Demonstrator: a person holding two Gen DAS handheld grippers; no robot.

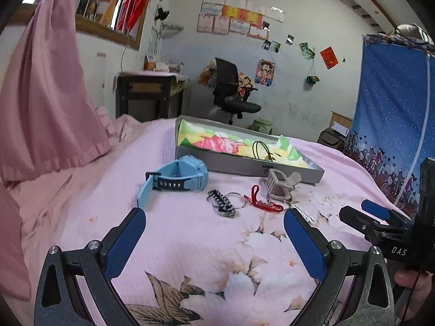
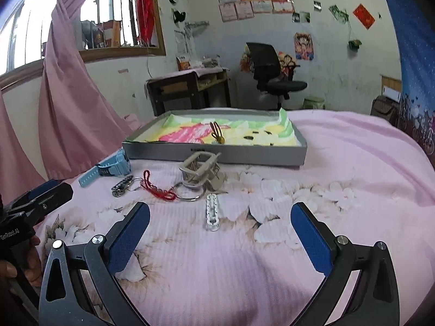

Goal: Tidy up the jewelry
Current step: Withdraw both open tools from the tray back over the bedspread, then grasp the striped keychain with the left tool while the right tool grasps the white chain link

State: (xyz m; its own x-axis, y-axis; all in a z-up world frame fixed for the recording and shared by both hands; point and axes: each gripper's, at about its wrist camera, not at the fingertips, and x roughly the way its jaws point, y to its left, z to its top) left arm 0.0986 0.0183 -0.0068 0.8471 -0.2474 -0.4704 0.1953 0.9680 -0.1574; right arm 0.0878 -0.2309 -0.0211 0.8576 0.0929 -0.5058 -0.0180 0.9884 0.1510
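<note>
A grey tray (image 1: 244,164) (image 2: 217,155) with a colourful lining lies on the pink bed; a dark hair tie with a yellow bead (image 1: 263,150) (image 2: 217,133) lies in it. In front of it lie a light-blue watch (image 1: 179,176) (image 2: 111,169), a black-and-white braided charm on a ring (image 1: 221,206) (image 2: 122,186), a red cord (image 1: 262,202) (image 2: 157,190), a beige hair claw (image 1: 281,184) (image 2: 199,169) and a white clip (image 2: 212,212). My left gripper (image 1: 214,220) is open and empty, just short of the charm. My right gripper (image 2: 220,214) is open and empty around the white clip's near end.
A pink curtain (image 1: 46,95) hangs at the left. A blue patterned cloth (image 1: 394,122) hangs at the right. A desk (image 2: 187,89) and a black office chair (image 2: 272,73) stand beyond the bed. The other gripper shows at each view's edge (image 1: 380,225) (image 2: 35,198).
</note>
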